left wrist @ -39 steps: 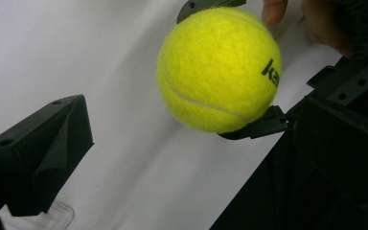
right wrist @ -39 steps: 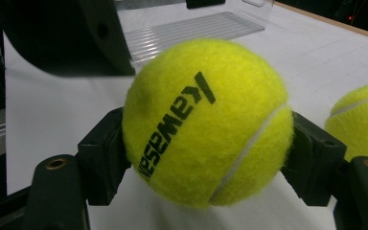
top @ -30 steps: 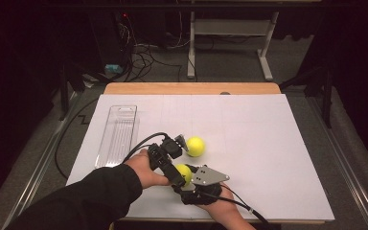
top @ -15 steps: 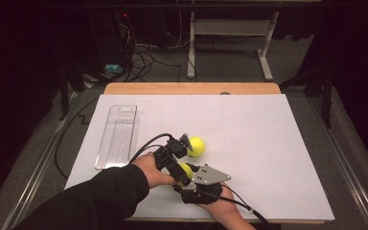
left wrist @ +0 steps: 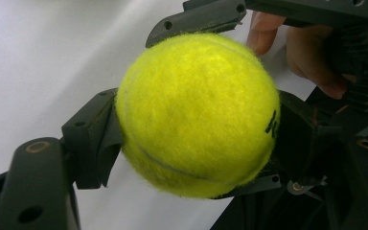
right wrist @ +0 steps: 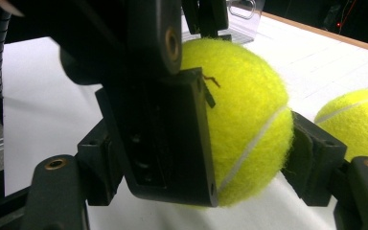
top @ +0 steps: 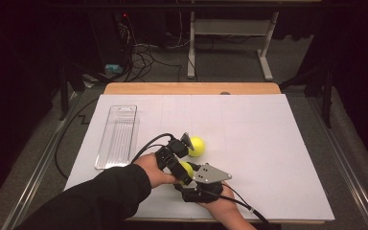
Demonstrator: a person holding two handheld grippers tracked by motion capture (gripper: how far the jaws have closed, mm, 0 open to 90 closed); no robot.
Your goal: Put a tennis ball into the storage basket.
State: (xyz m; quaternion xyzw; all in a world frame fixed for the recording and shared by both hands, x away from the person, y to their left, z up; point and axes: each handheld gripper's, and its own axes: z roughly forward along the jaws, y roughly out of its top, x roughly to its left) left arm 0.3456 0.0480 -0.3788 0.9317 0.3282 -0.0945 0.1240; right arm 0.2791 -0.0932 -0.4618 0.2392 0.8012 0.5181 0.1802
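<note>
Both jaws clamp one tennis ball (top: 187, 169) | near table edge (top: 268, 221)

The left hand-held gripper (right wrist: 172, 120) hides half the held tennis ball (right wrist: 249, 120).

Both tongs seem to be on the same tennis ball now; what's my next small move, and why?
Probably open the right tongs and let go. The left tongs have just been closing and now clamp the held tennis ball on both sides, while the right tongs grip it too. One grip suffices to carry it toward the clear plastic tray.
</note>
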